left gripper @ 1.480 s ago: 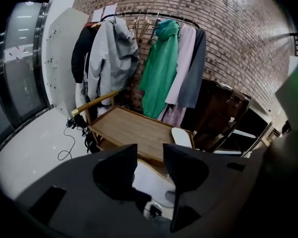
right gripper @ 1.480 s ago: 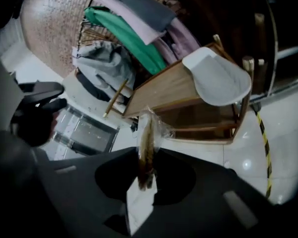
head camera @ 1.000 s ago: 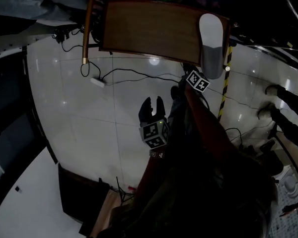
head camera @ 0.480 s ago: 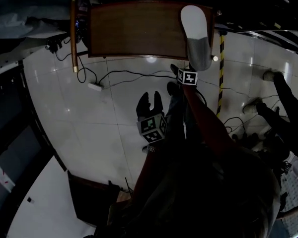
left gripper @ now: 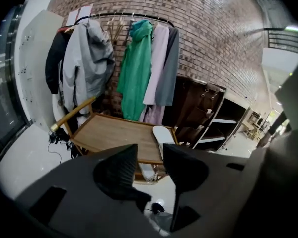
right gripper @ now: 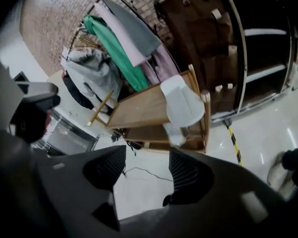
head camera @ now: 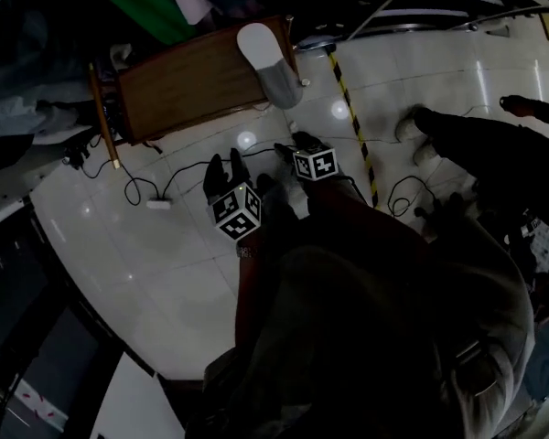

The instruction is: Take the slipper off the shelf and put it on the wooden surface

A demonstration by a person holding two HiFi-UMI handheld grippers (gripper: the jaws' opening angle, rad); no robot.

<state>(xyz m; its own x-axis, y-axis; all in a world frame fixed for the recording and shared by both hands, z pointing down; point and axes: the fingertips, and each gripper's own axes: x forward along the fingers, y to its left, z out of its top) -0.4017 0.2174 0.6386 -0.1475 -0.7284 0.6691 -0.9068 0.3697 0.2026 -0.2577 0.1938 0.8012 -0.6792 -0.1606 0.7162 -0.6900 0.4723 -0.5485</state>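
The light grey slipper [head camera: 265,62] lies on the right end of the wooden table [head camera: 183,85], its toe hanging over the near edge. It also shows as the slipper [right gripper: 181,105] in the right gripper view and the slipper [left gripper: 162,135] in the left gripper view. My right gripper [head camera: 291,144] hangs over the floor short of the table; its jaws are closing with nothing between them. My left gripper [head camera: 227,161] is beside it, open and empty. Floor and table show through the gap of the right gripper [right gripper: 146,167] and of the left gripper [left gripper: 149,157].
A clothes rack [left gripper: 139,58] with several coats stands behind the table against a brick wall. A dark shelf unit [left gripper: 203,108] is to the table's right. Cables [head camera: 156,190] and striped tape [head camera: 352,117] cross the white floor. A person's shoes [head camera: 421,131] stand at right.
The right gripper has let go of the slipper and drawn back from the table. The slipper stays on the wood. The head view has swung, with the table now farther and to the left.
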